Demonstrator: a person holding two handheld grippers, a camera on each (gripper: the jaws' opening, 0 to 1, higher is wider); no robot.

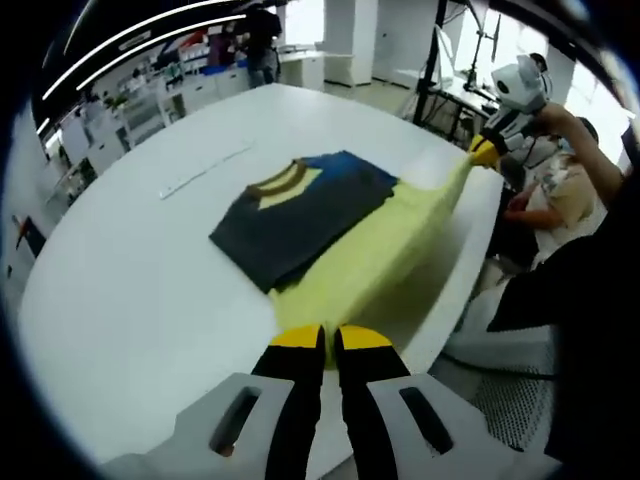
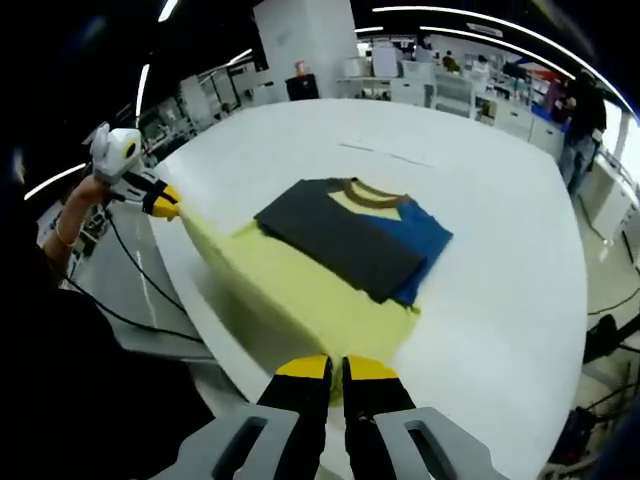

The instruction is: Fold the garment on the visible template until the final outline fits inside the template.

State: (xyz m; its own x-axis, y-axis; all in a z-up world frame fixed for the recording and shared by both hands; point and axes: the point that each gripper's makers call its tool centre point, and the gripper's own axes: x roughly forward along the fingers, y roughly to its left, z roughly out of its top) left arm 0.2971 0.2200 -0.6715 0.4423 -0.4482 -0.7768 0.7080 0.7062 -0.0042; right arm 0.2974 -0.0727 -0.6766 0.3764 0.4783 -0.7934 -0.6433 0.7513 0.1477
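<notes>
The shirt (image 1: 300,215) lies ahead of both my grippers on the white table (image 1: 130,300), its yellow lower part lifted and stretched between them. My left gripper (image 1: 328,340) and right gripper (image 2: 336,368) each pinch one hem corner, equally near.

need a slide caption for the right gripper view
Both grippers pinch the yellow hem of a garment and lift it off the white table.

Bright, even light from ceiling strips (image 1: 150,35) and windows (image 1: 590,90), which blow out white. The table (image 2: 500,250) glares a little, with soft shadows. Heavy fisheye bend at the edges; the background is slightly soft.
</notes>
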